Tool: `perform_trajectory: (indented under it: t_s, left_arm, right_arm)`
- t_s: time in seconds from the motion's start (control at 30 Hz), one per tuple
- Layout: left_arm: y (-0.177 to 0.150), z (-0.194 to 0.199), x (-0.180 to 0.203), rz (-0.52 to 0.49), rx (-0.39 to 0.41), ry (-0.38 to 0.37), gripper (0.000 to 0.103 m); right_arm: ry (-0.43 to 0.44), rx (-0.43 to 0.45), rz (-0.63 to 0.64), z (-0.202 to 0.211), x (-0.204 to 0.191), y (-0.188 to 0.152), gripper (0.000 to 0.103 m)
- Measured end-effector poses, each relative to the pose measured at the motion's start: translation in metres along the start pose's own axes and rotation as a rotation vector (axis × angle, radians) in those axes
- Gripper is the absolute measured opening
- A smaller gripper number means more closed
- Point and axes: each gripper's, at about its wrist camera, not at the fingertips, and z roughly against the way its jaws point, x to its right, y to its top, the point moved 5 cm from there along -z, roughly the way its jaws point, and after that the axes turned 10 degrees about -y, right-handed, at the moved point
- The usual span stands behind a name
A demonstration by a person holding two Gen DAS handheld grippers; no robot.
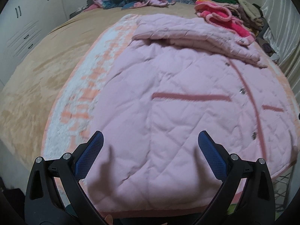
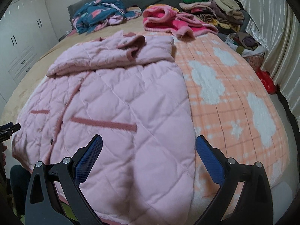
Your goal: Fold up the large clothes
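Pink quilted button-front coat (image 1: 168, 103) lies lengthwise away from both wide-open, empty hand-held grippers, left hand-held gripper (image 1: 151, 140) and right hand-held gripper (image 2: 149, 143), hem nearest.

The room light is soft and a bit dim, with no hard bright spots. In the left wrist view, two dark finger shadows fall on the pink coat (image 1: 168, 112) just ahead of the gripper (image 1: 151, 140), so light comes from behind and above. The curtain (image 2: 266, 43) in the right wrist view shines a little (it looks silky). Both pictures bend like a fish bowl, and the bed (image 1: 37, 75) curves round. The corners are black. The left view is smeary, most of all on the orange blanket (image 1: 78, 97). The right view is sharper, and the white patches look clear.
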Motion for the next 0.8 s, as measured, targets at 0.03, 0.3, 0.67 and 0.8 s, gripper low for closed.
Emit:
perform_trajectory:
  t_s: [0.03, 0.3, 0.67, 0.8]
  left_arm:
    - [-0.004, -0.001, -0.003, 0.000, -0.006, 0.015, 0.095]
    - [-0.029, -0.005, -0.028, 0.061, -0.047, 0.007, 0.095]
    - [-0.067, -0.013, -0.056, 0.198, -0.081, -0.141, 0.095]
    - [-0.075, -0.017, -0.056, 0.211, -0.082, -0.168, 0.095]
  right_arm:
    - [-0.001, -0.008, -0.002, -0.002, 0.002, -0.003, 0.099]
    - [-0.009, -0.055, 0.006, -0.009, 0.014, -0.025, 0.099]
    - [-0.026, -0.082, -0.006, -0.007, 0.034, -0.049, 0.099]
    - [-0.025, -0.092, 0.004, -0.004, 0.035, -0.057, 0.099]
